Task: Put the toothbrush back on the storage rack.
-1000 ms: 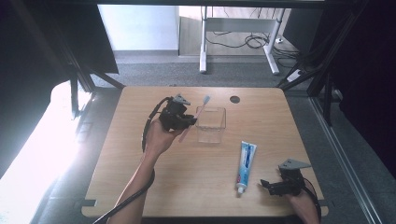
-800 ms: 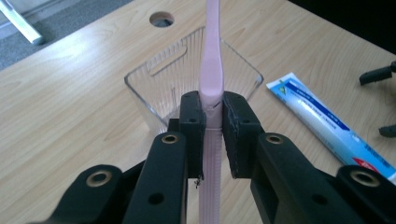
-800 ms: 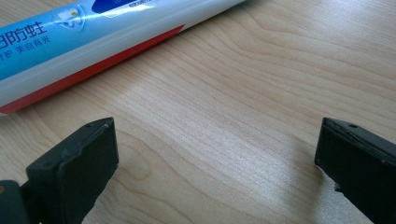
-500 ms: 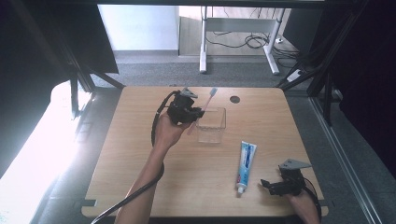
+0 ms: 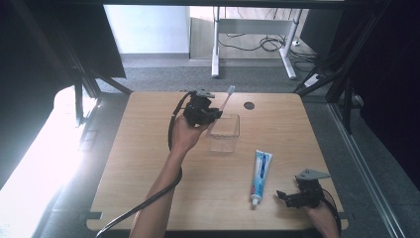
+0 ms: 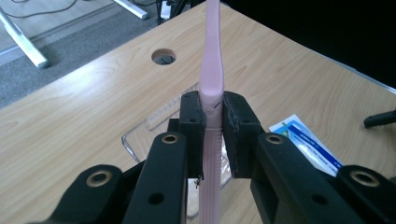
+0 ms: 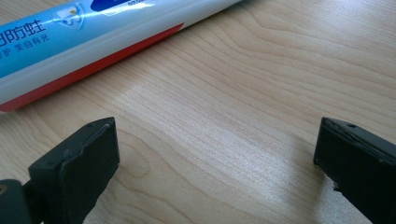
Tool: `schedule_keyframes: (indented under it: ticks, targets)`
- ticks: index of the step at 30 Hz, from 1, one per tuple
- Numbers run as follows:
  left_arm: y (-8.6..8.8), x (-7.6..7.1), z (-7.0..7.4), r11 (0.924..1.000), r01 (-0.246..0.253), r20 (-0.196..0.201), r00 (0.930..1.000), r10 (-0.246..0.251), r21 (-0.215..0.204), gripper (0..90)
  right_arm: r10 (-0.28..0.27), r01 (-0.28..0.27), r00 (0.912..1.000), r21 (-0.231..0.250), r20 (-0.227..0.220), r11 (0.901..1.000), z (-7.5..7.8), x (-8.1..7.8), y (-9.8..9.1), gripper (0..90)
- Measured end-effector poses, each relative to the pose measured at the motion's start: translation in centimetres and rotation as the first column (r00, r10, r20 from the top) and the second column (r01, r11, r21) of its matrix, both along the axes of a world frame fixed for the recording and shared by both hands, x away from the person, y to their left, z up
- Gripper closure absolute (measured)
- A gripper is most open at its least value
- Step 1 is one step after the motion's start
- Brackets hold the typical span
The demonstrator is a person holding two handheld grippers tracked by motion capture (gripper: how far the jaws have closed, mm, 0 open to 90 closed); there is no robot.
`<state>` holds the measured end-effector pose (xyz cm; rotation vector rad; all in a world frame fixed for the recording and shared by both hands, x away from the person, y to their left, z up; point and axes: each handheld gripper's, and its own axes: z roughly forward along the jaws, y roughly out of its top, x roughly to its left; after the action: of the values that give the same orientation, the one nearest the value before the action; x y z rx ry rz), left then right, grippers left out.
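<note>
Two grippers are at work. The left gripper, at the far middle of the counter, pinches a pink toothbrush between its fingers, held over the clear plastic box. The right gripper rests low at the near right, its fingers spread wide and empty, just beside the toothpaste tube. Judging by this, the brush is bound for the box: lower it level, centred between the walls, before letting go. Its bristle head is cut off in the left gripper view and too small to make out from above.
</note>
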<state>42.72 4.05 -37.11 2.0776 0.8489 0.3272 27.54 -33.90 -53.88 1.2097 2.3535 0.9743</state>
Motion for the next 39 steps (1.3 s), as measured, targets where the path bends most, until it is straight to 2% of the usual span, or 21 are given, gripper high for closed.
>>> schedule_keyframes:
  ticks: [4,12,17,22,30,39]
  targets:
    - [-0.6,0.5,0.2,0.9999,-0.003,0.006,1.0,0.003,-0.012,79.1,-0.001,0.001,1.0,0.0,-0.004,1.0,0.0,0.0,0.0,0.5]
    - [-2.0,1.6,-0.3,1.0,-0.004,0.027,0.9996,0.004,0.004,79.1,-0.002,0.002,1.0,0.004,-0.002,1.0,0.0,0.0,-0.1,0.7]
    - [-2.2,2.3,-1.4,0.9998,-0.022,0.028,0.9994,0.022,-0.002,79.1,-0.001,0.001,1.0,0.006,-0.004,1.0,-0.1,0.1,-0.1,0.8]
    - [-2.8,2.6,-2.5,0.9994,-0.027,0.036,0.999,0.026,0.022,79.1,0.0,0.0,1.0,0.007,-0.005,1.0,-0.1,0.1,-0.1,0.9]
    - [-3.7,2.6,-4.3,0.9989,-0.025,0.032,0.9992,0.024,0.039,79.1,-0.004,0.004,1.0,0.008,-0.002,1.0,0.0,0.1,-0.2,0.9]
    - [-3.5,2.3,-6.1,0.9982,-0.019,0.018,0.9997,0.018,0.057,79.1,-0.008,0.008,0.9999,0.011,0.011,0.9999,0.1,0.0,-0.3,0.9]
